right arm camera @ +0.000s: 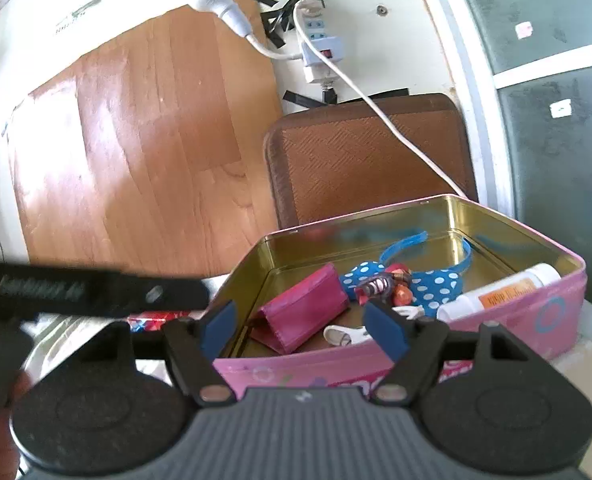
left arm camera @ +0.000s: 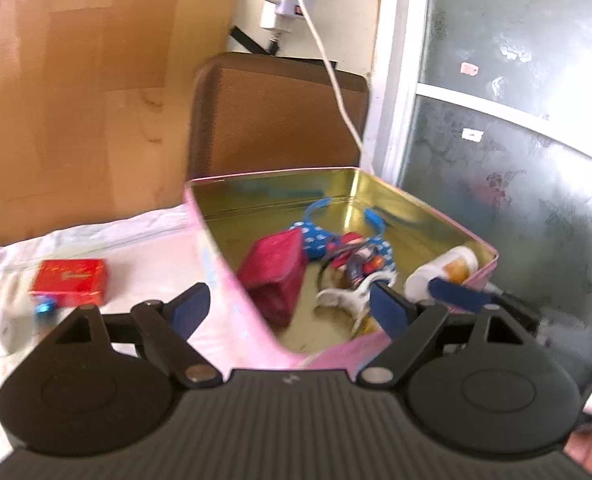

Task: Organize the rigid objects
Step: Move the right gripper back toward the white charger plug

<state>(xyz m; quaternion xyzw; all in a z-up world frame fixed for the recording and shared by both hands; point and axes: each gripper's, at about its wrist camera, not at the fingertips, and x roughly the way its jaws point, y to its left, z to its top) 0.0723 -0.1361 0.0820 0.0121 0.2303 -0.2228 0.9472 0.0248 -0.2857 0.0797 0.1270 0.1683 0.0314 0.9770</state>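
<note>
A pink tin [left arm camera: 427,212] with a gold inside is sitting open on a worktop [left arm camera: 144,240] covered by a white cloth. The left hand-held gripper [left arm camera: 292,304] is hanging over the tin's near corner with its blue-padded fingers [left arm camera: 190,308] spread wide and nothing between them; one pad is sitting outside the tin's left wall and the other is reaching over the inside.

The right hand-held gripper [right arm camera: 303,330] is hovering at the tin's [right arm camera: 495,328] near wall, its fingers [right arm camera: 387,332] also spread apart and holding nothing.

Inside the tin, a red pouch [left arm camera: 276,276] is lying just ahead of the left hand-held gripper, close to the left wall. Beside it, a blue polka-dot headband [left arm camera: 315,240] is lying toward the middle with a tangle of small trinkets on top. A white hair clip [left arm camera: 343,300] is lying right in front of the left hand-held gripper's inner pad. A white tube [left arm camera: 443,268] with an orange label is leaning against the right wall.

Outside the tin, a red box [left arm camera: 70,282] is lying on the cloth to the left, well apart from both hand-held grippers, with a small blue bell [left arm camera: 44,307] touching its near edge.

Behind the tin, a brown chair back [left arm camera: 280,116] is standing, and a white cable [left arm camera: 335,76] is running down from a power strip [left arm camera: 284,4] on the wall.
</note>
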